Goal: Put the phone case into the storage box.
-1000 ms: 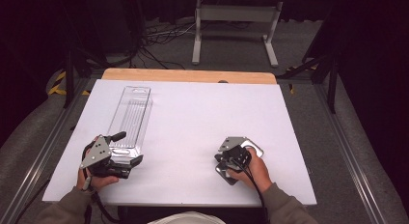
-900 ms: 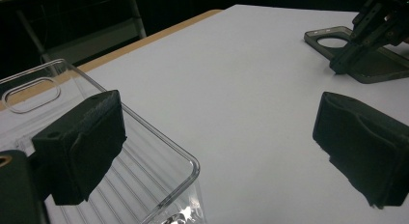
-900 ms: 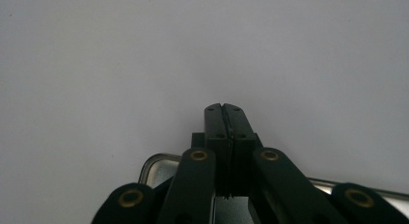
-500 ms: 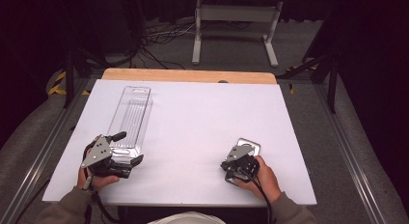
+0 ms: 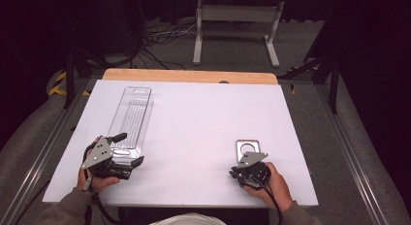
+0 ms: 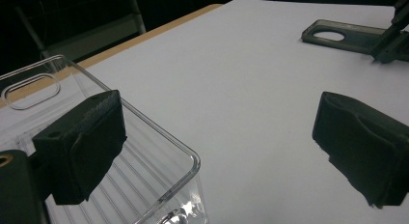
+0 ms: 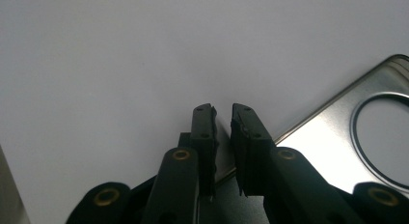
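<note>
At lower right, the right claw (image 5: 241, 170), jaws just parting off the metal plate (image 5: 247, 149), could drag it; the left claw (image 5: 127, 148) gapes over the clear tray (image 5: 132, 119).

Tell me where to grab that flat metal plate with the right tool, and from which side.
Probably take the metal plate by its near short edge, coming in low from the person's side. It lies flat on the white table, so only a thin edge offers purchase, and the right tool sits at that edge, jaws slightly apart.
</note>
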Demonstrator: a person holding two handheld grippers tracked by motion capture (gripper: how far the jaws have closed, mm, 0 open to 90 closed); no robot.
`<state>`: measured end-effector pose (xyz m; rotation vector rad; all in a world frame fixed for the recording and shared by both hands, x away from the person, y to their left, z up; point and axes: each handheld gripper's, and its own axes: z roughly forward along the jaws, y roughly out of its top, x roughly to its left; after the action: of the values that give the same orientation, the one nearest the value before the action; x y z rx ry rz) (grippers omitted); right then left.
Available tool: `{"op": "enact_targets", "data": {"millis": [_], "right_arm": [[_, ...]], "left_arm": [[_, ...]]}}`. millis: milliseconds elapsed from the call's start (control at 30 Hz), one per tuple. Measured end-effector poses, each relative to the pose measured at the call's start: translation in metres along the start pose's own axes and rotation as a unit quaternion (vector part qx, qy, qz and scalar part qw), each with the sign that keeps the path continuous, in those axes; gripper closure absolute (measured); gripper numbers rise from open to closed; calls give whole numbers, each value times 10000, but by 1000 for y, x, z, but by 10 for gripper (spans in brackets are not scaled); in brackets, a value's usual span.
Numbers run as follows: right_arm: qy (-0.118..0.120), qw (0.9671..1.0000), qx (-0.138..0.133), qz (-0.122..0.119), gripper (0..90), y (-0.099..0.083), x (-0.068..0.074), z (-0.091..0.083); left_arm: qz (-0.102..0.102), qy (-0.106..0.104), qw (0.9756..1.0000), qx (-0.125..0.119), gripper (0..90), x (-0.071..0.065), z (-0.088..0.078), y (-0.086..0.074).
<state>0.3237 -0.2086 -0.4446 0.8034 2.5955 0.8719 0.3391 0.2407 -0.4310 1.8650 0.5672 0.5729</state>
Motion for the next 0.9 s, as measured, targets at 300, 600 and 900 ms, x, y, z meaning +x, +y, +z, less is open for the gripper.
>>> {"op": "enact_targets", "data": {"millis": [300, 600, 900], "right_arm": [[-107, 9998, -109, 136, 770, -8, -4, -13], [-446, 9972, -476, 362, 636, -4, -20, -33], [-933, 9900, -80, 1058, 250, 6, -61, -36]], "left_arm": [[38, -14, 10000, 27, 52, 0, 0, 0], [58, -24, 10000, 13, 52, -1, 1, 0], [86, -83, 9999, 68, 52, -1, 3, 0]]}}
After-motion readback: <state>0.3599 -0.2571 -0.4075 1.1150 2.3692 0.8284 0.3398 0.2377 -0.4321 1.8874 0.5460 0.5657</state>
